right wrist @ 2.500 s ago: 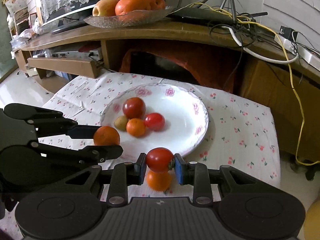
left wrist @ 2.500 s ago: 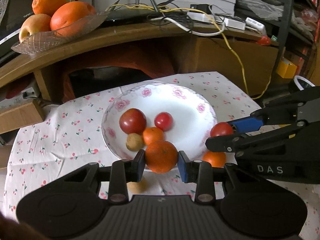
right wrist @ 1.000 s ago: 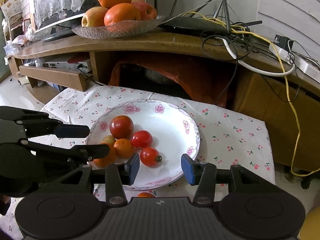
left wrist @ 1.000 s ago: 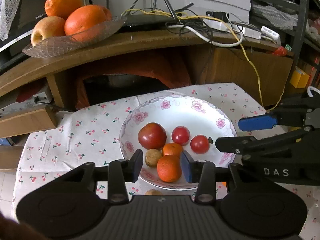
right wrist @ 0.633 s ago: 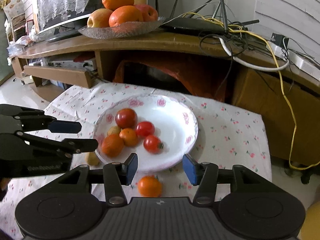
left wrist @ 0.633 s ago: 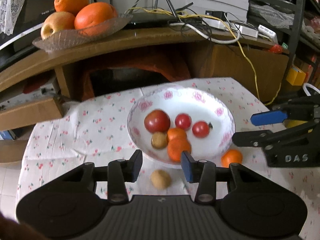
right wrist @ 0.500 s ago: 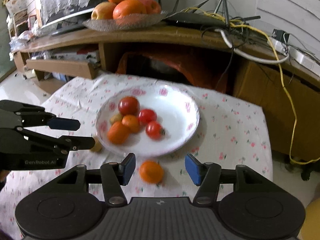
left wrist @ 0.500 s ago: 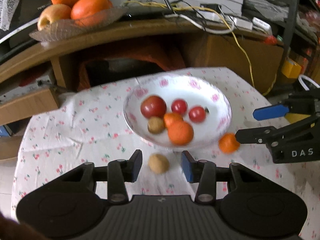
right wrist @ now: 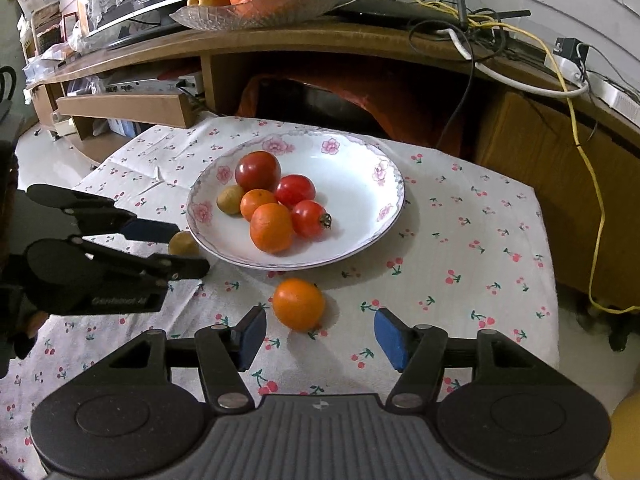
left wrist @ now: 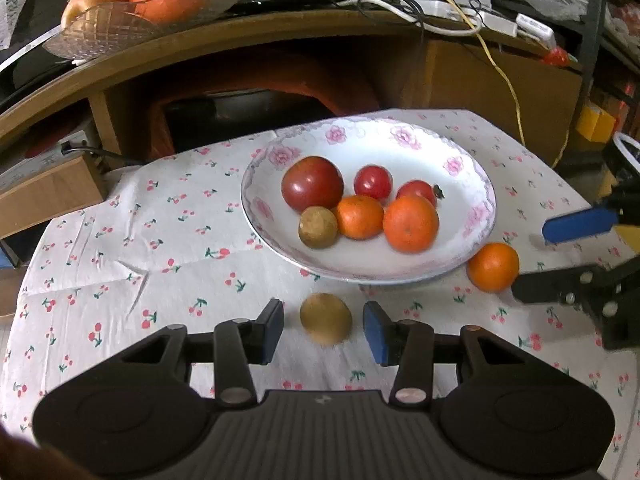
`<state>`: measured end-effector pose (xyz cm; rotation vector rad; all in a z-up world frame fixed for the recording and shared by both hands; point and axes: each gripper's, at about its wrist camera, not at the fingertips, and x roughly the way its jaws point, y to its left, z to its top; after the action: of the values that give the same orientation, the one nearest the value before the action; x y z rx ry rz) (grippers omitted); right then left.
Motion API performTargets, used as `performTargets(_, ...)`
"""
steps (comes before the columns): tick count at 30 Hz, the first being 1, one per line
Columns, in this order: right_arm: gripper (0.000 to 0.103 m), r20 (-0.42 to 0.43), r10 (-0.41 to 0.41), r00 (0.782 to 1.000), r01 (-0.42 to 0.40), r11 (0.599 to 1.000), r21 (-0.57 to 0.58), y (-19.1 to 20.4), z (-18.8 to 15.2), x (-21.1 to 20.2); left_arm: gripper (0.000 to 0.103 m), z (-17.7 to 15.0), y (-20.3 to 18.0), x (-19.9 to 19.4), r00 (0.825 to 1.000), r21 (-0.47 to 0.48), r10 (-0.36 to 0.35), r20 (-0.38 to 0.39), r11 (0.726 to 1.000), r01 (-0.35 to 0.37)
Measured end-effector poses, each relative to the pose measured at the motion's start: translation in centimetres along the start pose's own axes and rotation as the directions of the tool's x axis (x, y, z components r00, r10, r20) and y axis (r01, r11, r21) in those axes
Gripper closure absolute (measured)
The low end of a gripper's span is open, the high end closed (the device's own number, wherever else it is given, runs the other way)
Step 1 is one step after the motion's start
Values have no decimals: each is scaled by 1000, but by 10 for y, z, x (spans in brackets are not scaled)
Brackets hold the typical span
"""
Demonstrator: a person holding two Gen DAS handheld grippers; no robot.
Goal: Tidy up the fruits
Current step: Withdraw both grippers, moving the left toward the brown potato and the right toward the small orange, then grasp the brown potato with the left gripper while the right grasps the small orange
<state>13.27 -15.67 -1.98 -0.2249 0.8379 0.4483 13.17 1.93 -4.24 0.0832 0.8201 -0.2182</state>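
Note:
A white floral plate on the cherry-print cloth holds tomatoes, two oranges and a small brown fruit. My left gripper is open, its pads on either side of a brown fruit lying on the cloth in front of the plate; this fruit also shows in the right wrist view. My right gripper is open around a loose orange on the cloth, which also shows in the left wrist view. Neither fruit is gripped.
A wooden shelf behind the table carries a glass dish of oranges and an apple and tangled cables. A yellow cable hangs at the right. The cloth's right edge drops off to the floor.
Both grippers let their fruit go onto the plate, then drew back and down toward the near cloth. The brown fruit and the loose orange now lie between their open pads.

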Motion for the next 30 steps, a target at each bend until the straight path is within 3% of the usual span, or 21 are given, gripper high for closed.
performTargets(3,43,3,7,1000,-7,1000,-7,2,1,3,54,-1,-2,0,1000,6,5,8,1000,-5)
performTargets(7,43,-4,10,1000,-10,1000,-11,3,1,9,70,-3,-3,-4,1000,10,-8,8,1000,8)
performTargets(22,43,-24,-2,1000,2,1000,-22,8,5,30,66,-15,3,-16,999,0,-47,-3,999,47)
performTargets(24,48,-20,-14,1000,14,1000,-18,7,5,31,65,-16,3,-15,999,0,-45,0,999,45)
performTargets(28,71,-29,9,1000,-9,1000,-1,5,6,27,66,-17,1,-16,999,2,-44,2,999,44)
performTargets(30,71,-37,0,999,-1,1000,-9,7,5,25,69,-16,-1,-17,999,5,-46,-2,999,46)
